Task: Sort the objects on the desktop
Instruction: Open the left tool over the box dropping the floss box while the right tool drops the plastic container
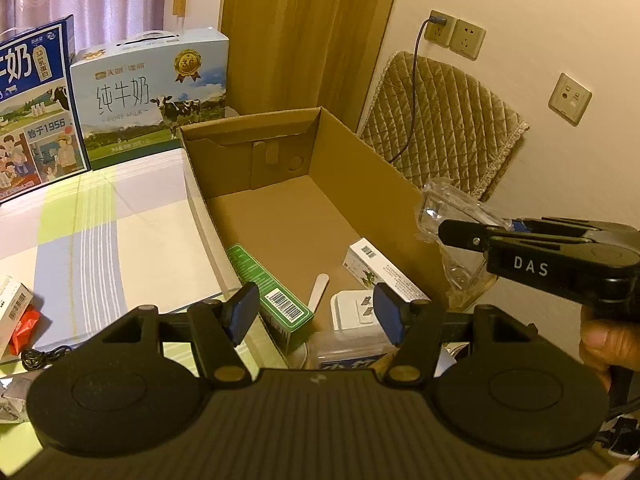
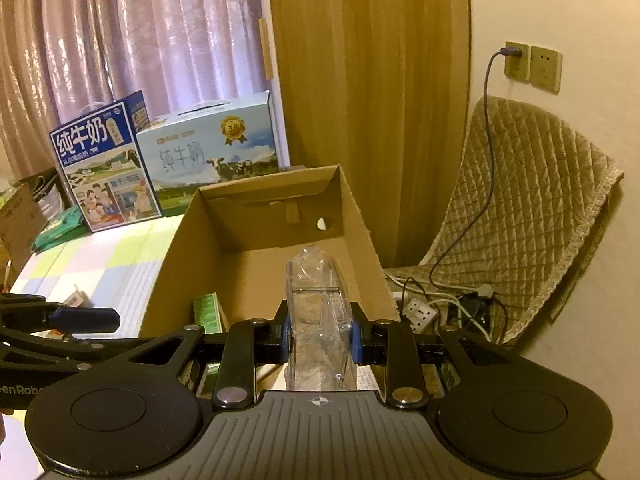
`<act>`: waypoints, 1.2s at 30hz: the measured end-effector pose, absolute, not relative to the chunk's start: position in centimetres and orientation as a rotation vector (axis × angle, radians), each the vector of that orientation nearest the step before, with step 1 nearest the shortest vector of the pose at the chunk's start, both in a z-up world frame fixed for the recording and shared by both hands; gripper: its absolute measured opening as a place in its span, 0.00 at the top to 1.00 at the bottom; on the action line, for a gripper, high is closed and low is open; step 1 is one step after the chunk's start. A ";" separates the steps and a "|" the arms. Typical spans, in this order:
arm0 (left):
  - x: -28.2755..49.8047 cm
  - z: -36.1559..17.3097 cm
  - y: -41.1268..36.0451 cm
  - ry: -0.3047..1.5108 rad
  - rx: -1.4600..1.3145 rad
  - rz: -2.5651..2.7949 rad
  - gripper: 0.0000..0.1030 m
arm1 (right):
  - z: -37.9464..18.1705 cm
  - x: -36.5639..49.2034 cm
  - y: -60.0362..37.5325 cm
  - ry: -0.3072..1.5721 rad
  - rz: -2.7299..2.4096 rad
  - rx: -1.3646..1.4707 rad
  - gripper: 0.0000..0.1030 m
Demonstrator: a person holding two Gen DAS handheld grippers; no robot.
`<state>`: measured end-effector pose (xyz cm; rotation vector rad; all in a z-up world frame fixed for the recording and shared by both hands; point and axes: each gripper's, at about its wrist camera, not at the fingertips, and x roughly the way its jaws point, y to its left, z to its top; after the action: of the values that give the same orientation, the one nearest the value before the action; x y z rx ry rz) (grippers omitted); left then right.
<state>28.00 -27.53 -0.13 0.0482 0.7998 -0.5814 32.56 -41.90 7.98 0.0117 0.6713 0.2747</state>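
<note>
An open cardboard box [image 1: 360, 168] [image 2: 192, 240] stands at the table's right edge. Inside lie a green carton [image 1: 272, 288] [image 2: 208, 310], a white carton [image 1: 380, 268], a flat wooden stick [image 1: 318, 292] and a white lidded container [image 1: 352, 308]. My left gripper [image 1: 316, 312] hangs open over the box's near end, holding nothing. My right gripper [image 2: 320, 336] [image 1: 452, 232] is shut on a clear plastic package [image 2: 316, 312] [image 1: 448, 208], held above the box's right wall.
Two milk cartons [image 1: 152, 96] [image 2: 104, 164] stand at the back of the checked tablecloth [image 1: 120, 232]. A small white box [image 1: 12, 312], a red wrapper [image 1: 24, 328] and a black cable [image 1: 40, 356] lie at left. A quilted chair [image 2: 520, 216] and power strip [image 2: 418, 310] sit right.
</note>
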 end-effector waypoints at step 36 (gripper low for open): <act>24.1 1.3 -22.5 0.780 0.019 -0.539 0.40 | 8.6 27.3 -41.5 0.664 0.312 0.078 0.45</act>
<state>24.14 -22.53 1.33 0.0189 0.7796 -0.5394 27.26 -41.47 8.61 0.0779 0.6645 0.3115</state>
